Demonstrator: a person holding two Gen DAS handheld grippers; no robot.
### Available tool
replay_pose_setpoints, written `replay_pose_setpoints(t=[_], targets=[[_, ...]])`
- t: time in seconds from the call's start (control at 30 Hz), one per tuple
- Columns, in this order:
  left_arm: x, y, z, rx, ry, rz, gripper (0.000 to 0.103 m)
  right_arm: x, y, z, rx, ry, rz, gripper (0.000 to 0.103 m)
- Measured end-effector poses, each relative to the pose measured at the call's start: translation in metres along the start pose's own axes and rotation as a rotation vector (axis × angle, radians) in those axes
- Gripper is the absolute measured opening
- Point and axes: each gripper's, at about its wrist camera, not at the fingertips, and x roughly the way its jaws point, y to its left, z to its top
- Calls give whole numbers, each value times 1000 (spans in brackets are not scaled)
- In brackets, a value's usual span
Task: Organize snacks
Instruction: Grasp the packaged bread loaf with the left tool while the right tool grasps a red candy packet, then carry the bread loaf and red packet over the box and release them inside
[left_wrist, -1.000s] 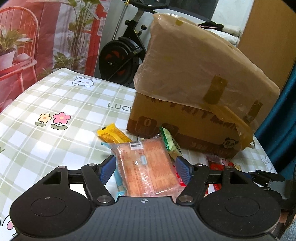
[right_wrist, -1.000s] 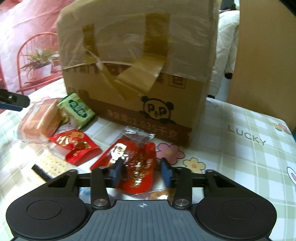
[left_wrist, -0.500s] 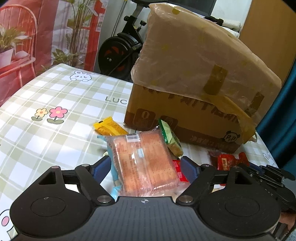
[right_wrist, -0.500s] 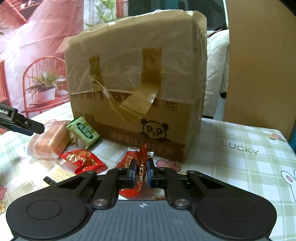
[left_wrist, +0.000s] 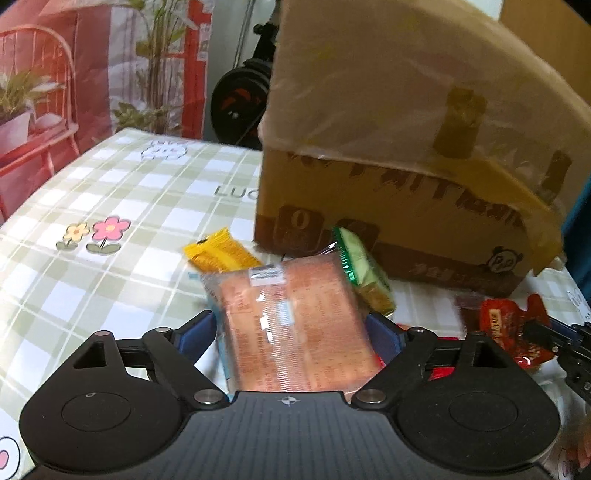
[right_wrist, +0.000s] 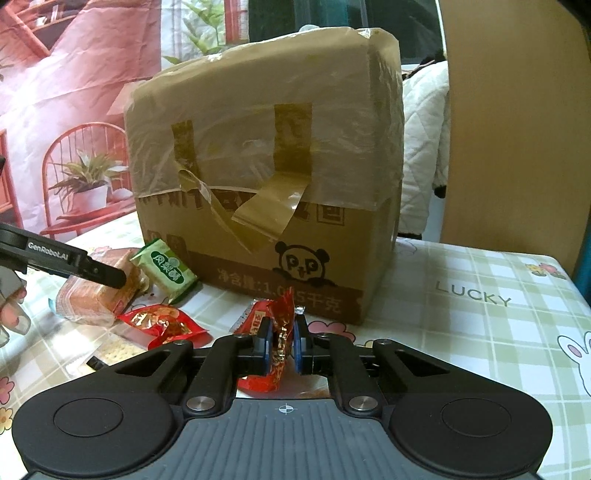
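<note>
An orange biscuit pack lies on the checked tablecloth between the blue pads of my left gripper. Its jaws are opening and stand just off the pack's sides. In the right wrist view, one of the left gripper's fingers reaches over the same pack. My right gripper is shut on a crumpled red snack packet, held upright just above the table. From the left wrist view that red packet shows at the right edge.
A large taped cardboard box stands right behind the snacks. A green packet leans near its base, and a yellow packet lies to the left. Another red packet and a cracker pack lie in front.
My left gripper's jaws have spread wider around the orange pack and dipped closer to it. My right gripper has shut on the red packet and raised it off the table.
</note>
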Motion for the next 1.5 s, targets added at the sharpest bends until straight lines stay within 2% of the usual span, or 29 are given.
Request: replay_pose_setpoints(t=[0.07,0.1,0.17,0.27,0.9,1.17,1.5], targets=[[0,5,-1,-26,4,-13,88,2,1,1,-2,7,-2,10],[-1,6,-2,-28,2,-19,84,2,1,1,-3,9,-3,10],[-5,6,-2,-17,-10,-26,78,2,1,1,-2,8,-5,10],[-12,6,-4,1,-27,-26,75,3,0,1,1,10,-9,10],[-55,23,-8,1,-129,-60,73,0,1,4,7,44,-59,10],[-71,24,-6,-30,-182,-75,73,-35,-9,12,115,-41,-131,10],[-99,17,2,-17,-283,-92,73,-75,6,44,57,-144,-157,10]])
